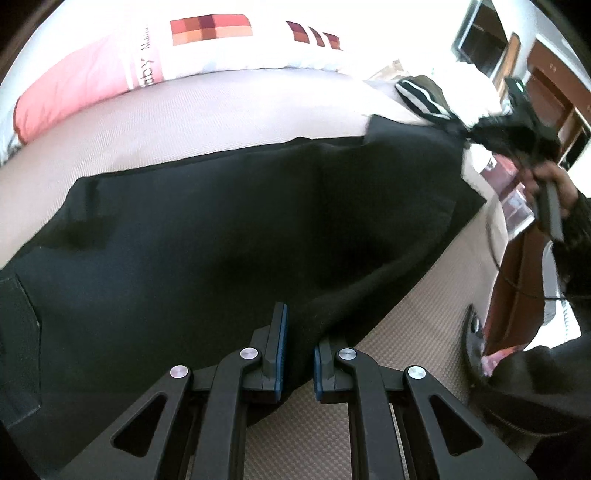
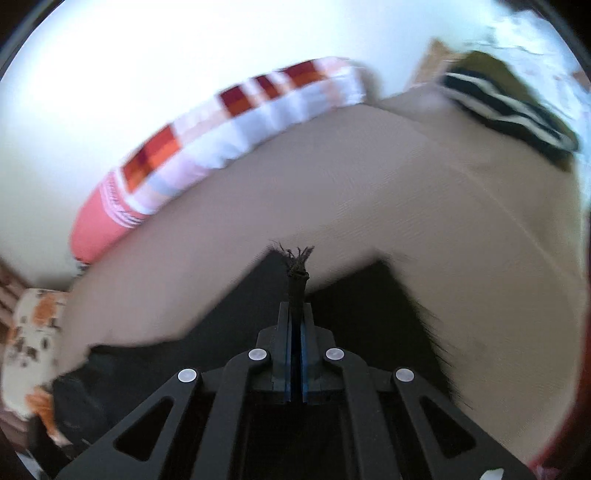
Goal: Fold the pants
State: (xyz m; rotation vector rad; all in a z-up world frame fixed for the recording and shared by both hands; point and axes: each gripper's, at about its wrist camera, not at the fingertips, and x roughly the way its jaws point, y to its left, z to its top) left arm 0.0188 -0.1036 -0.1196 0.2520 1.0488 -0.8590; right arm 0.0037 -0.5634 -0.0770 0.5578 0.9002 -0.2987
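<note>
Black pants [image 1: 229, 229] lie spread across a beige bed [image 1: 207, 110]. My left gripper [image 1: 300, 343] is open, its blue-padded fingers either side of the pants' near edge. My right gripper [image 2: 296, 314] is shut on the pants' frayed hem [image 2: 297, 269], and the black cloth [image 2: 229, 332] hangs below it. In the left wrist view the right gripper [image 1: 517, 122] is at the far right, holding the pants' end lifted above the bed.
A pillow with red and orange squares [image 1: 210, 31] and a pink cushion [image 1: 74, 88] lie at the bed's far side. A striped dark garment [image 1: 424, 92] sits at the far right. The bed's edge and wooden furniture [image 1: 554, 92] are on the right.
</note>
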